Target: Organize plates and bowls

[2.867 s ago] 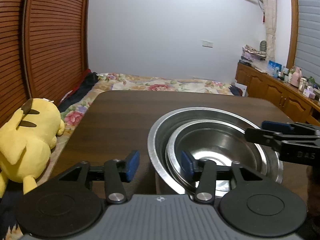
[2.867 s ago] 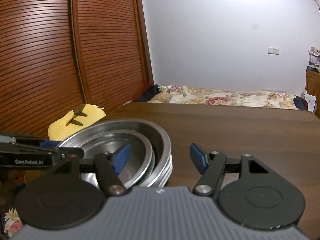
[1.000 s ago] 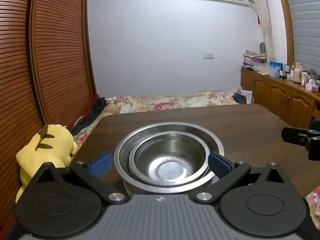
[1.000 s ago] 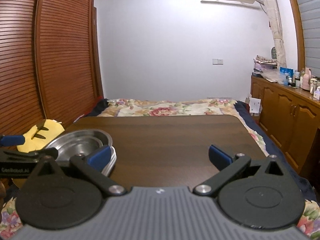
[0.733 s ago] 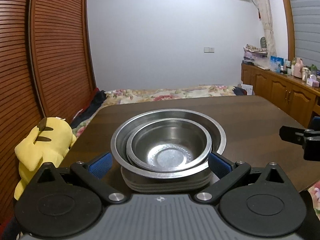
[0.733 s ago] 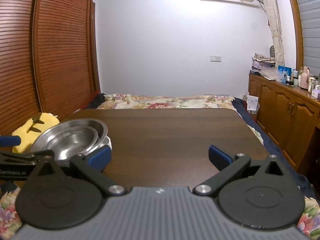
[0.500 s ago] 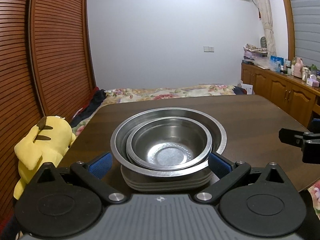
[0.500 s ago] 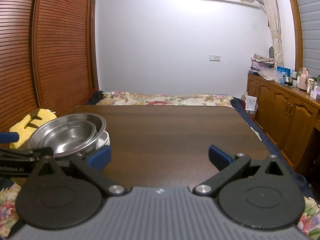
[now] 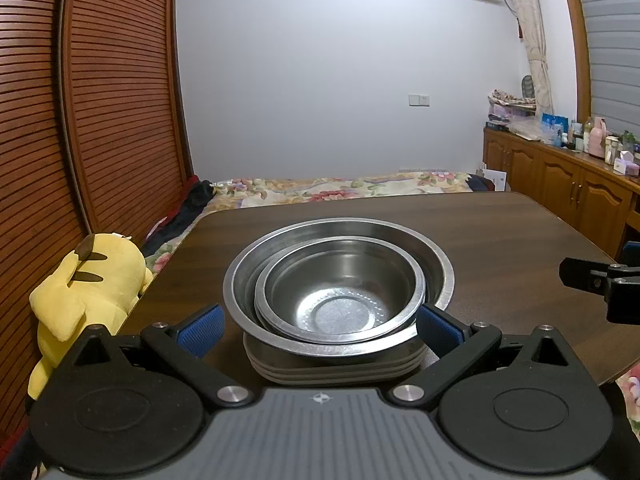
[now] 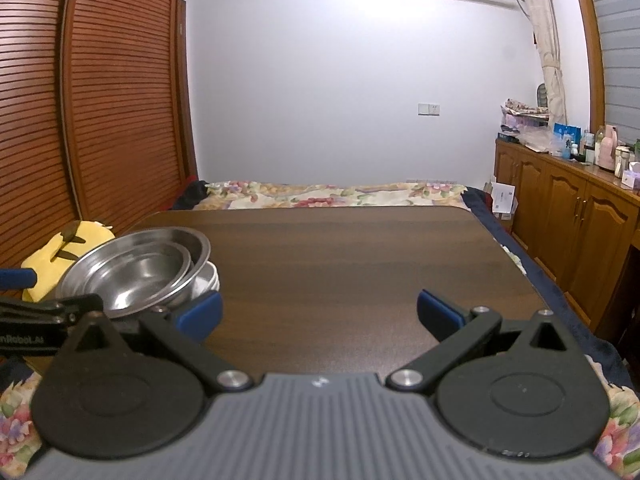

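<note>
The dark table (image 9: 500, 232) carries everything — one tidy stack near its left edge. On the pale plates (image 9: 336, 372) sits the big steel bowl (image 9: 240, 280), the small bowl (image 9: 340, 292) nested inside, probably to save room. The left gripper (image 9: 320, 326) straddles the stack, jaws spread, empty. The right gripper (image 10: 318, 314) hangs open beside the stack — only its view shows the table bare beyond.

Silver bowls (image 9: 340, 280), dark brown table (image 9: 500, 232), yellow plush toy (image 9: 88, 280), floral bedspread (image 10: 332, 196).
</note>
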{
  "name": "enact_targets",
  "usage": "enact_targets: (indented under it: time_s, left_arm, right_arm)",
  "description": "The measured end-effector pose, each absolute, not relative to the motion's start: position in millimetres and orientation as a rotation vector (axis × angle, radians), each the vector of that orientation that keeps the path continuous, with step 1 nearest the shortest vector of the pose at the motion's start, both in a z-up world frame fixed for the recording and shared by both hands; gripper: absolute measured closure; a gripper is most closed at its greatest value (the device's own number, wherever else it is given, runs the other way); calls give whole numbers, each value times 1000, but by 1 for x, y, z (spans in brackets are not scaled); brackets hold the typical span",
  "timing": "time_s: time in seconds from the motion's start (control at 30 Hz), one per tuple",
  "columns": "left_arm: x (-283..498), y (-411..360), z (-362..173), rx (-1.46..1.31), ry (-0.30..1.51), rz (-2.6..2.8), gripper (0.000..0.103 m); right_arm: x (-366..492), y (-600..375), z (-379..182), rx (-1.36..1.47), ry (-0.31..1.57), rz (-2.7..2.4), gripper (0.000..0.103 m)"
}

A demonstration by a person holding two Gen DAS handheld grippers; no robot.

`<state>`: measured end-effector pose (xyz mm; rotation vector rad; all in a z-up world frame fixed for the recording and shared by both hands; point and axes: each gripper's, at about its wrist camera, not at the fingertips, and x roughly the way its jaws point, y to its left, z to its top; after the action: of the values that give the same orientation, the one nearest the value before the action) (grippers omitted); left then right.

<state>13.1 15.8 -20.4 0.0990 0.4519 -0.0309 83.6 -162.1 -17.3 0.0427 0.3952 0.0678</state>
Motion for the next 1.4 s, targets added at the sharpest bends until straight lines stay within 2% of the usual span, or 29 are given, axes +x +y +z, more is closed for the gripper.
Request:
enact_targets:
  time_s: [1.4]
  left_arm:
    - [12, 15, -19, 98, 445, -32, 0]
  right_arm:
    - [85, -163, -18, 42, 389, 59, 0]
